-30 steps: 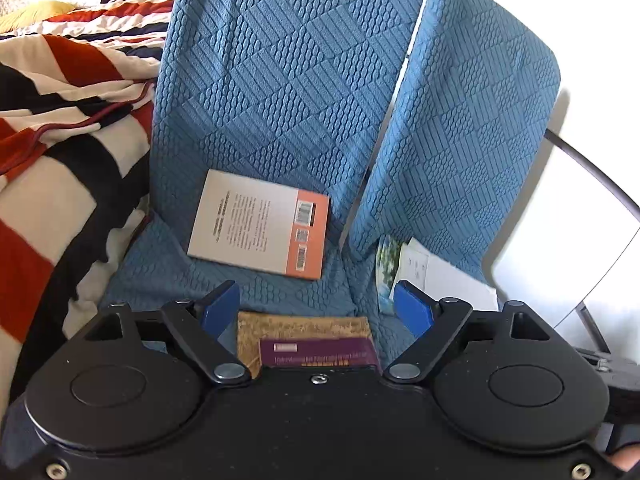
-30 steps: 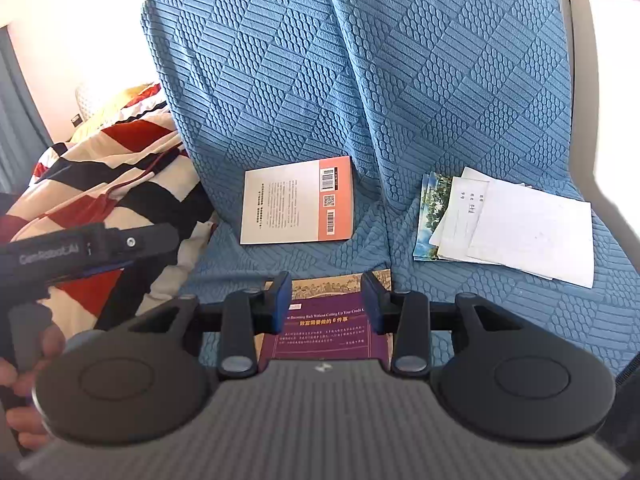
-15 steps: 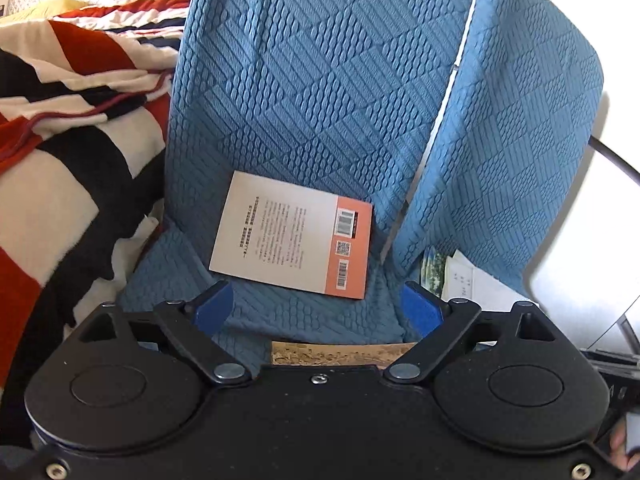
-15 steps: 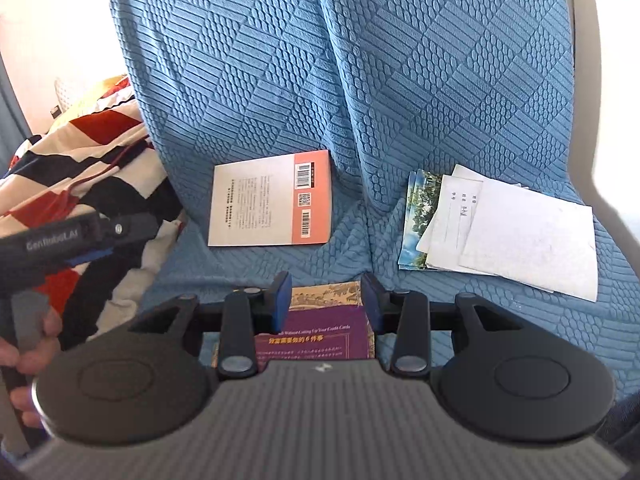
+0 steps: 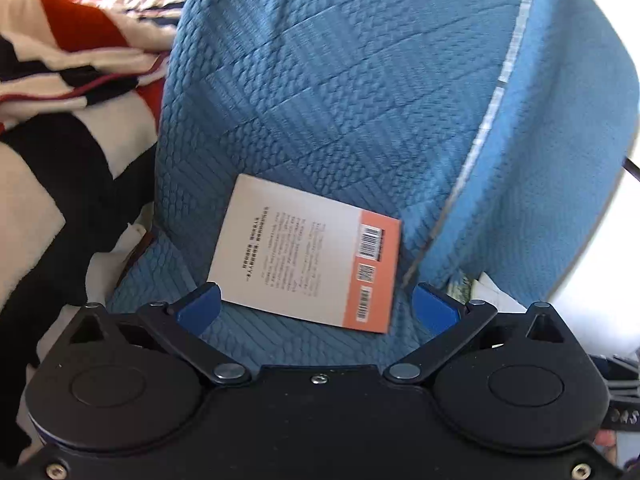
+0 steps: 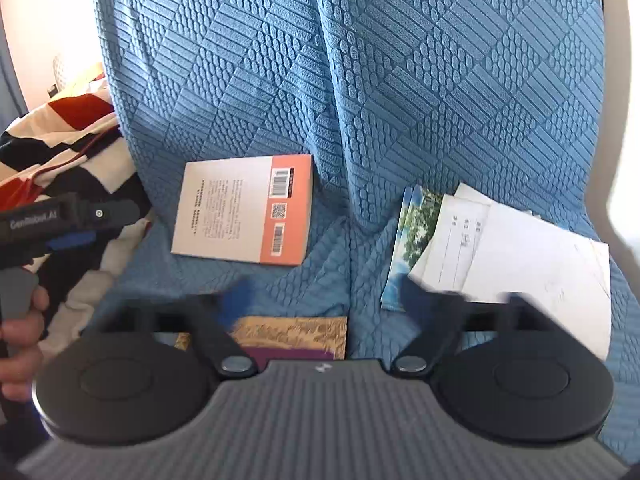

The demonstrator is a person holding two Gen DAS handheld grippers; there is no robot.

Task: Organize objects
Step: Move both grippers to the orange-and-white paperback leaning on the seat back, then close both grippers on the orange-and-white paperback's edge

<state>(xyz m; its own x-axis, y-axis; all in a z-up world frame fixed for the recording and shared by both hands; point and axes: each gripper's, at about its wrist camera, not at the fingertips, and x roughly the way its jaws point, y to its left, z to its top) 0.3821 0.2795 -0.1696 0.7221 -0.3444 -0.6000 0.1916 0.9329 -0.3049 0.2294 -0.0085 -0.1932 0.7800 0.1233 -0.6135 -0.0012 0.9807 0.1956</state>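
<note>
Gaping wide and empty, the left hand-held gripper [image 5: 316, 306] frames the lower edge of the white-and-orange book [image 5: 308, 254], which lies back cover up on the blue sofa cover [image 5: 340, 100]. The right hand-held gripper [image 6: 326, 302] is also spread wide, blurred, above the purple-and-tan book [image 6: 296, 336] at the seat's front. Loose papers [image 6: 520, 256] overlap landscape booklets [image 6: 416, 236] on the right seat. A striped blanket [image 5: 60, 128] lies left.
</note>
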